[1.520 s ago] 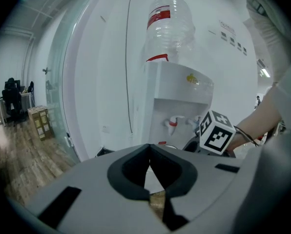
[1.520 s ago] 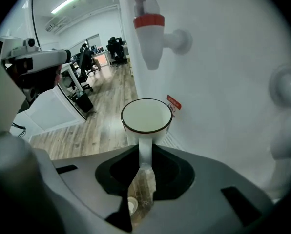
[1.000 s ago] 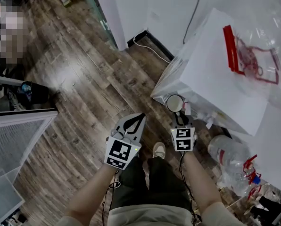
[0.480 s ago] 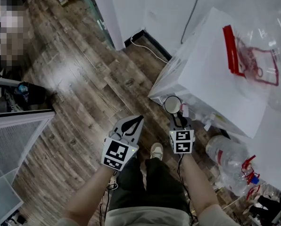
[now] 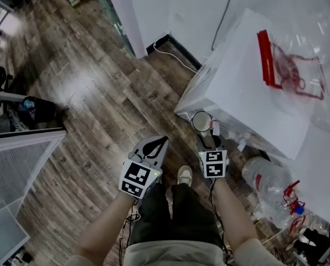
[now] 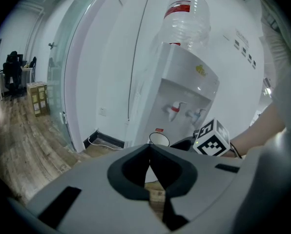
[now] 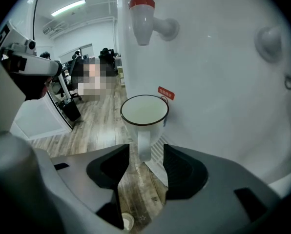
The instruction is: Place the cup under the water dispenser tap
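The cup stands at the dispenser below the red tap, straight ahead of the right tongs, its handle pointing back between their opening jaws, untouched; the left tongs, farther off, are clenched and empty.

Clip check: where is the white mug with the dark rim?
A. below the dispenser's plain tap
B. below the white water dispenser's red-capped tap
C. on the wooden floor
B: the right gripper view shows the white mug directly beneath the red-capped tap, with the plain tap well off to one side.
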